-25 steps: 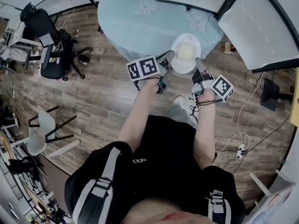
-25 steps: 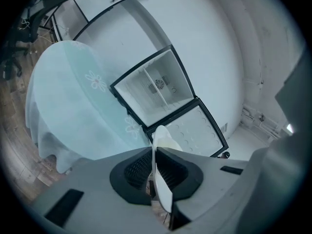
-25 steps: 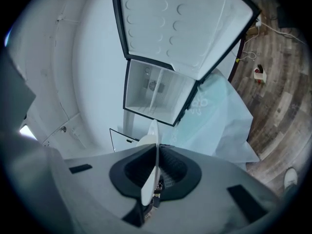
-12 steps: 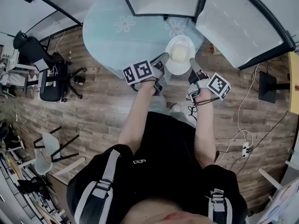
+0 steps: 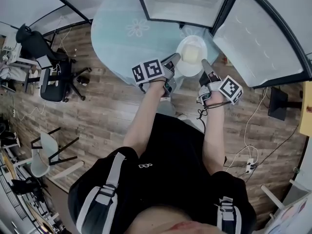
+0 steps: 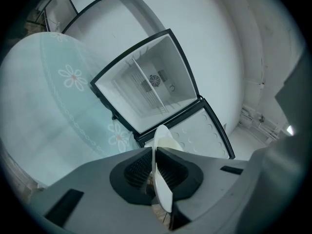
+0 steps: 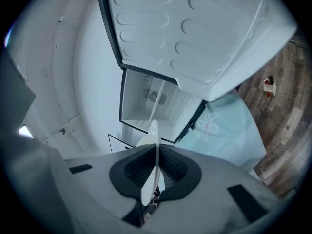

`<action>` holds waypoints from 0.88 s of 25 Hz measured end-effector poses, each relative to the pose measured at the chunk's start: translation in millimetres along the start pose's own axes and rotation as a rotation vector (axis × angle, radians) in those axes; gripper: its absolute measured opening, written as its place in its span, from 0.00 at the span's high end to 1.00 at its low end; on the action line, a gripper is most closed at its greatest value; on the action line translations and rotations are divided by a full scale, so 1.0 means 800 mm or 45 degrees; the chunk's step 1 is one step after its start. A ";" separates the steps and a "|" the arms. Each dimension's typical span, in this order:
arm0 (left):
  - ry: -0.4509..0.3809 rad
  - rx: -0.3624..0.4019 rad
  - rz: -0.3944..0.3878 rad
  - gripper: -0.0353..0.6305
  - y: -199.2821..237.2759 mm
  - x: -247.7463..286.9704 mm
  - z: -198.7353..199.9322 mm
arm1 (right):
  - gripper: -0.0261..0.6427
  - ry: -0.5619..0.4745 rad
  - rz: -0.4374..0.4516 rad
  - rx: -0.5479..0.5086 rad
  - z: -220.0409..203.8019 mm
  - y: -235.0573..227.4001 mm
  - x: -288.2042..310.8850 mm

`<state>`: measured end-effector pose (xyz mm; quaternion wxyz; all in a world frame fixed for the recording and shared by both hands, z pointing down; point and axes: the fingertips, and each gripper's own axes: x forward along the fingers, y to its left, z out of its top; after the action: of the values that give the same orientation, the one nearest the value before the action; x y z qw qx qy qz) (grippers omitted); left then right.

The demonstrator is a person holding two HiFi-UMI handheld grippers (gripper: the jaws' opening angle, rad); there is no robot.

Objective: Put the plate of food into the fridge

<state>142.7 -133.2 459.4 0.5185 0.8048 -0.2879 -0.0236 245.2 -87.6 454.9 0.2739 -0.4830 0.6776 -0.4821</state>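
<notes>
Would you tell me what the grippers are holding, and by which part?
Both hold the plate of food by its rim: the left gripper clamps its left edge, the right gripper its right edge.

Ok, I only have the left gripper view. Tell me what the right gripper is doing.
Observer: The right gripper is shut on the plate's right rim, opposite the left gripper.
Operator: Now tell me what's on the plate.
Observer: The head view shows a pale yellow block of food at its middle.
Operator: Report where the plate is.
Observer: From above, it hangs just short of the open fridge, not yet inside.
</notes>
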 end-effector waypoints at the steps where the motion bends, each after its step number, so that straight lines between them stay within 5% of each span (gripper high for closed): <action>1: -0.014 -0.009 0.006 0.90 0.004 0.000 0.000 | 0.94 0.013 0.007 0.007 -0.002 -0.003 0.003; 5: -0.058 -0.042 0.021 0.90 0.022 -0.001 0.008 | 0.94 0.059 0.033 0.021 -0.007 -0.013 0.022; 10: -0.082 -0.082 0.061 0.90 0.075 -0.011 0.085 | 0.93 0.117 0.019 0.040 -0.027 0.001 0.115; 22: -0.033 -0.098 -0.003 0.90 0.125 0.036 0.184 | 0.93 0.044 -0.054 0.025 -0.003 -0.001 0.224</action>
<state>73.1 -297.9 483.6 0.5453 0.7842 -0.2926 -0.0456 174.7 -251.7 473.1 0.2567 -0.4862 0.6671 -0.5027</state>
